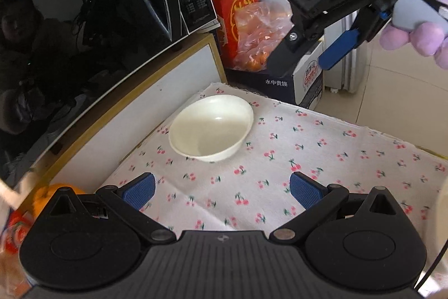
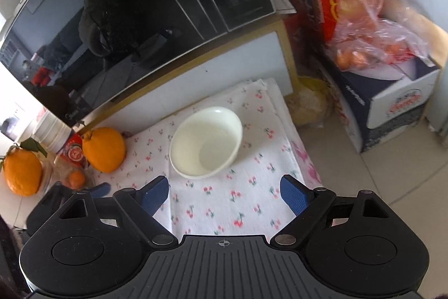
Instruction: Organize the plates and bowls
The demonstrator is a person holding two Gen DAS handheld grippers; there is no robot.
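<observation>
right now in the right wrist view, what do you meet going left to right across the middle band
leafy orange at the left edge → second orange → white bowl on the cherry-print cloth → dark blue and white carton on the floor

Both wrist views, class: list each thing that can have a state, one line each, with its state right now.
Bowl: upright, empty, on the cherry-print cloth, not held.
Left gripper: open, nothing between its fingers.
Right gripper: open, nothing between its fingers.
Microwave: door shut.
Plastic bag: full of fruit, resting on a box.
</observation>
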